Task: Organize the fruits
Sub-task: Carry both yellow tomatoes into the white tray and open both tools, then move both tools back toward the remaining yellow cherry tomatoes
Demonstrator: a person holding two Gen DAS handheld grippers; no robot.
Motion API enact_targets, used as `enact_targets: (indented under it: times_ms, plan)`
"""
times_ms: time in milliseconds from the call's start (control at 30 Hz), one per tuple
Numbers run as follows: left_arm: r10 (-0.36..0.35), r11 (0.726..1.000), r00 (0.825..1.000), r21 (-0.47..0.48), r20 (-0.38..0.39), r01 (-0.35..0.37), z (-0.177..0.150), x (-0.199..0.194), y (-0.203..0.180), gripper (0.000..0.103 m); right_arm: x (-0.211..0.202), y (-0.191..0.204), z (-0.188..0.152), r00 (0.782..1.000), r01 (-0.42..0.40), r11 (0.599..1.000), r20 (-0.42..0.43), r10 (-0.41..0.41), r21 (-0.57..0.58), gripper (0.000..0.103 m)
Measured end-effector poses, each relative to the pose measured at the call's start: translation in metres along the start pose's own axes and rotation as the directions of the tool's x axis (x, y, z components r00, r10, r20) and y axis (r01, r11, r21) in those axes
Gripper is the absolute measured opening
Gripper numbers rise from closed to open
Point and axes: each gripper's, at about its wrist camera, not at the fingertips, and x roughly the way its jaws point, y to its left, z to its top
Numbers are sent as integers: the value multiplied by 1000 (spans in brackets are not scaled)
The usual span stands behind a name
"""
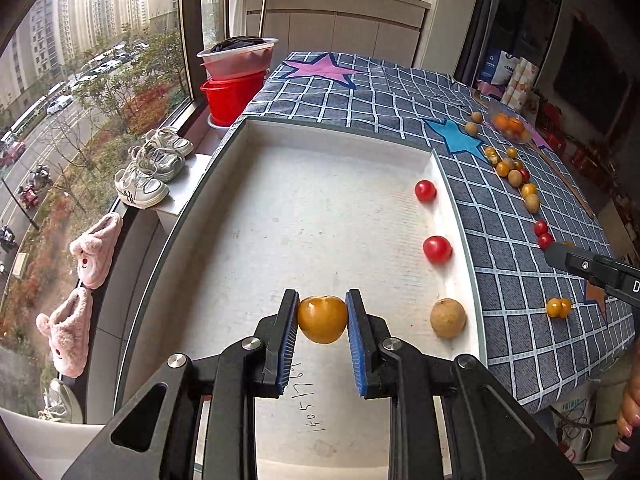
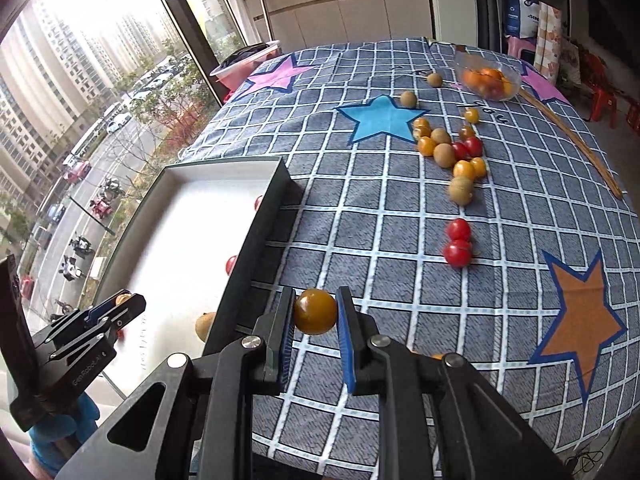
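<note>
Both hand-held grippers, left (image 1: 322, 320) and right (image 2: 315, 312), pinch 1 orange fruit each, left over the tray (image 1: 340, 132) at centre, right beside it; round fruit could slip out.

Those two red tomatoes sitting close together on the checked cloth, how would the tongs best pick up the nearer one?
Grip the nearer red tomato across its round middle, coming from above. Set the pads left and right of it, since the other red tomato sits tight behind it and would block a front-to-back pinch. Both the left tongs and the right tongs already hold a yellow fruit.
</note>
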Motion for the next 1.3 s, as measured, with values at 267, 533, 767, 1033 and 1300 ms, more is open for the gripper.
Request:
enact_targets:
  times_ms: [267,533,767,1033,1300]
  plan:
    - [21,1000,999,-13,-32,-21,-6,14,11,25,39,50,14,994,-82,995,-76,78,-55,22]
    - [23,1000,999,-9,-45,-23,-9,19,12,25,72,83,19,985,-104,988,-147,87,-116,22]
    - [29,1000,999,-6,-41,-30,-8,20,12,25,98,93,13,977,-91,986,-205,61,-143,23]
    - [48,999,999,-1,-18,-48,-9,17,12,81,101,97,16,976,-86,984,-211,51,-157,46]
    - [30,1000,999,-7,-22,-30,-8,10,12,81,65,84,29,987,-116,988,-123,103,-103,75]
